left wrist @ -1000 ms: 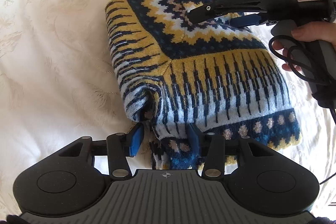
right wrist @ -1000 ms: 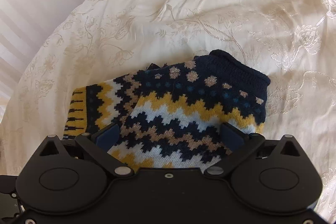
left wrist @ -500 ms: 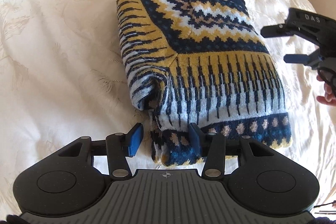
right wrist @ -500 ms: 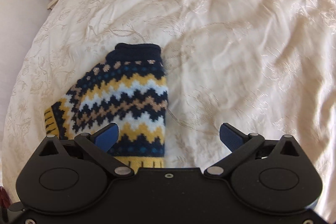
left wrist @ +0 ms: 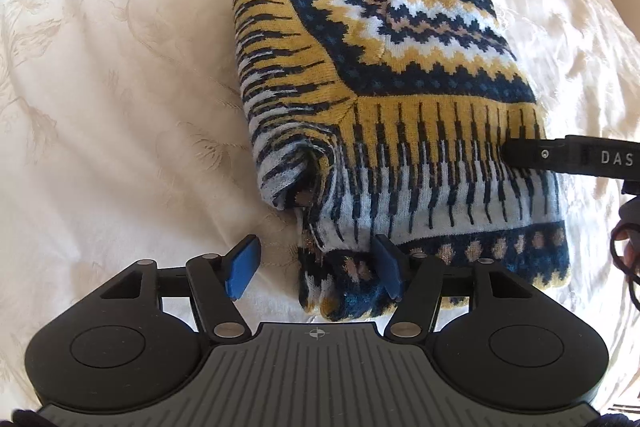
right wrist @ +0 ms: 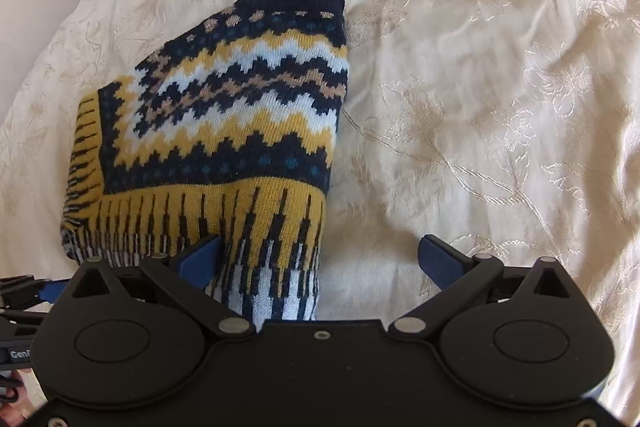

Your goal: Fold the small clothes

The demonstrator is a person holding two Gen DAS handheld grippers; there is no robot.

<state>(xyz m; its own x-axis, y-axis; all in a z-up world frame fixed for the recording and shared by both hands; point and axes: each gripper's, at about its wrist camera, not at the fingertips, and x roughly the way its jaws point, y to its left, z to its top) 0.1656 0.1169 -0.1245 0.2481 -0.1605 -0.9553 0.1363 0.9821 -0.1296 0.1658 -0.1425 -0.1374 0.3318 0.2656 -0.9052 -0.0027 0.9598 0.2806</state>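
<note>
Lying folded on the cream embroidered bedspread (left wrist: 120, 107): a navy, yellow and white knitted sweater (left wrist: 400, 107).
Left tool (left wrist: 316, 271) open astride its cuff; right tool (right wrist: 320, 263) open, "DAS" printed, frame right.

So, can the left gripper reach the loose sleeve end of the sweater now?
Probably yes. The left gripper is open, and the sleeve end already lies between its pads, against the right one, with nothing covering it.

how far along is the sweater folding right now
Mostly done: the sweater lies in a compact folded block on the bedspread. In hand: nothing; both the left gripper and right gripper are open. Left: a cuff pokes out at the near edge, between the left fingers, probably needing tucking.
</note>
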